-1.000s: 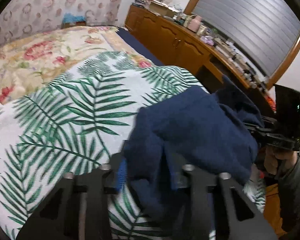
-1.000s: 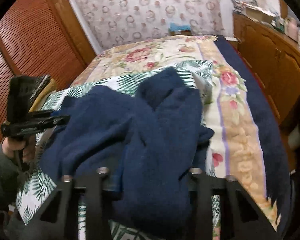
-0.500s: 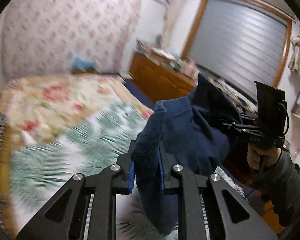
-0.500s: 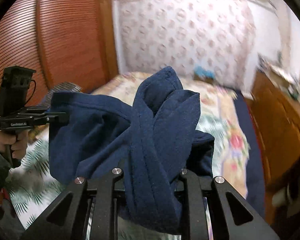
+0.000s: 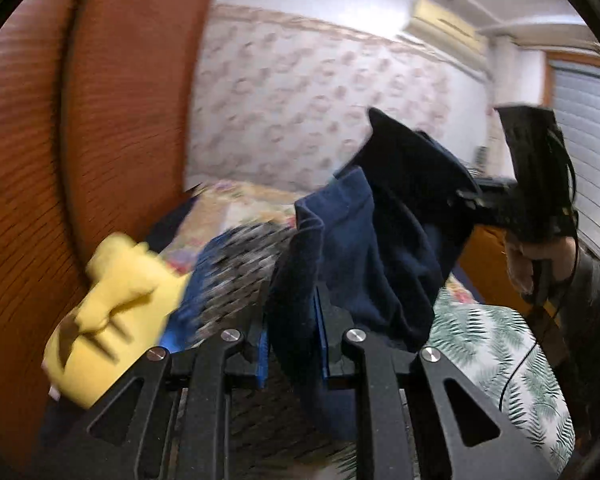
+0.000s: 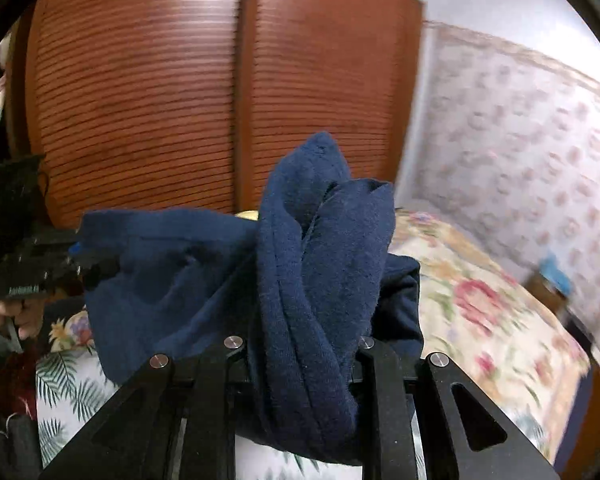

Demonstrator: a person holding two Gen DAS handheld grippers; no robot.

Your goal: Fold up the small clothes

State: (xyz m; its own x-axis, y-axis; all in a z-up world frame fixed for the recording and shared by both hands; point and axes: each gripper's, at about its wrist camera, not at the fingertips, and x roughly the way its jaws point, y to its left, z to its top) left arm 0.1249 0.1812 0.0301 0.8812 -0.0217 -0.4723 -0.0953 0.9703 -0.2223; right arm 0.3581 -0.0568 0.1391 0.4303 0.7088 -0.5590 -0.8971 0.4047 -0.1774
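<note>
A dark navy garment (image 6: 204, 264), of soft, fleecy cloth with stitched hems, is held up in the air above the bed (image 6: 480, 308), bunched and creased rather than spread flat. One bunched edge is clamped between the blue pads of the left gripper (image 5: 294, 354), whose jaws have just been closing on the cloth; thick folds spill out above and below the pads. Another part is pinched in the right gripper (image 6: 300, 356), its jaws likewise just closed onto a rolled, doubled fold that rises in two rounded lobes. Between the two grips the fabric is stretched into a sagging band with a straight hemmed upper edge, hanging clear of the palm-leaf sheet (image 6: 64, 384) laid over the bed's floral cover. Beyond the bed, louvred wooden doors (image 6: 148, 92) are seen. Beside the bed's edge, near the doors, a blurred yellow object (image 5: 112, 320) is visible; its nature cannot be told.
</note>
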